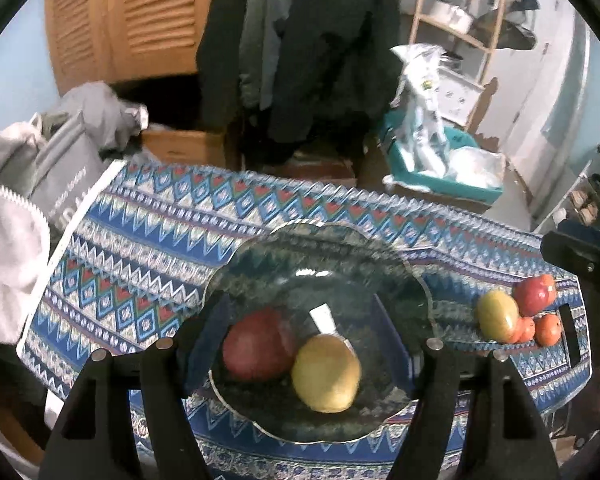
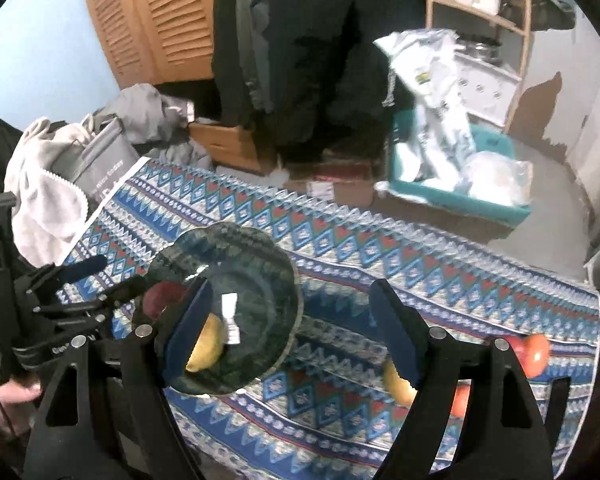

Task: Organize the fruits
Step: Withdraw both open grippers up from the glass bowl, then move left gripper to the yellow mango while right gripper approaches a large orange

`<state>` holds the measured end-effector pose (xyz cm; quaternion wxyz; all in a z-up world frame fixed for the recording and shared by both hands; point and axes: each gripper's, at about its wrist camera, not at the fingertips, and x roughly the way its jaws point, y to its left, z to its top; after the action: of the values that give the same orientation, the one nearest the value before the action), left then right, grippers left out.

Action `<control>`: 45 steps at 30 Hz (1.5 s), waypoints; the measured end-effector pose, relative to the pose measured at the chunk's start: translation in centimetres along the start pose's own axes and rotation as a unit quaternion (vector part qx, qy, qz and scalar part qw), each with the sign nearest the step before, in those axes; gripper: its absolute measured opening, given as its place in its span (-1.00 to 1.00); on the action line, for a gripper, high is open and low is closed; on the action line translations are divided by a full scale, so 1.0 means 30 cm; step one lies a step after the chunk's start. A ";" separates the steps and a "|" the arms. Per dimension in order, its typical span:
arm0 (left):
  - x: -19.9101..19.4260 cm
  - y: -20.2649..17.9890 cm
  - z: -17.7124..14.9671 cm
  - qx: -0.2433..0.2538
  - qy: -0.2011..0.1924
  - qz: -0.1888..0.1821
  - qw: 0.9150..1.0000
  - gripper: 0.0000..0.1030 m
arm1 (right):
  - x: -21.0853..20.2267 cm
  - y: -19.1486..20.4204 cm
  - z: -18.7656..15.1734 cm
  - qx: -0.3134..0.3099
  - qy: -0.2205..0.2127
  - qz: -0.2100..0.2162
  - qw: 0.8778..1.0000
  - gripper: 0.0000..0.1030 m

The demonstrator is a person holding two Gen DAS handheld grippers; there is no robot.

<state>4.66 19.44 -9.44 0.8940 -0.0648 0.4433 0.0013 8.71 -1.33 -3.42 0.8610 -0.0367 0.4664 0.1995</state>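
Observation:
A dark glass bowl [image 1: 260,248] stands on the patterned cloth and holds a red fruit [image 1: 258,344] and a yellow fruit [image 1: 326,372] side by side. My left gripper [image 1: 296,336] hangs above the bowl, open, with nothing between its pads. To the right on the cloth lie a yellow-green fruit [image 1: 497,314], a red fruit [image 1: 534,294] and small orange fruits [image 1: 548,328]. In the right wrist view my right gripper [image 2: 292,324] is open and empty above the cloth between the bowl [image 2: 260,248] and the loose fruits [image 2: 534,354]. Its left finger hides part of the yellow fruit [image 2: 208,344].
The blue patterned cloth [image 1: 140,248] covers the table. A grey bag [image 1: 68,176] and a white towel [image 1: 8,248] sit at its left end. Behind are a teal bin [image 2: 452,196] with plastic bags, cardboard boxes and hanging dark clothes. A hand [image 2: 8,394] holds the left gripper.

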 end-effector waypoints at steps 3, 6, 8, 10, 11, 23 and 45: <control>-0.053 -0.051 0.020 0.016 -0.024 0.004 1.000 0.43 | -0.062 -0.041 -0.009 0.007 -0.016 -0.016 1.000 0.58; -0.100 -0.092 0.043 0.025 -0.040 -0.002 0.999 0.43 | -0.120 -0.072 -0.016 0.005 -0.029 -0.037 0.999 0.58; -0.125 -0.118 0.053 0.032 -0.048 -0.006 0.998 0.43 | -0.167 -0.097 -0.021 0.000 -0.041 -0.055 0.998 0.58; -0.151 -0.159 0.064 0.047 -0.058 -0.009 0.997 0.43 | -0.201 -0.118 -0.026 -0.007 -0.048 -0.074 0.996 0.57; -0.158 -0.176 0.067 0.053 -0.060 -0.009 0.997 0.43 | -0.222 -0.134 -0.030 -0.008 -0.051 -0.081 0.995 0.57; -0.167 -0.364 0.077 0.085 -0.044 -0.037 0.995 0.43 | -0.405 -0.318 -0.087 0.029 -0.085 -0.112 0.990 0.57; -0.175 -0.627 0.109 0.127 -0.040 -0.073 0.988 0.43 | -0.584 -0.627 -0.254 0.107 -0.114 -0.166 0.974 0.57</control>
<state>5.19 1.45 -1.15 0.9096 0.0172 0.3981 -0.1181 1.30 -25.92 4.32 0.9284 0.0021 0.3715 0.0054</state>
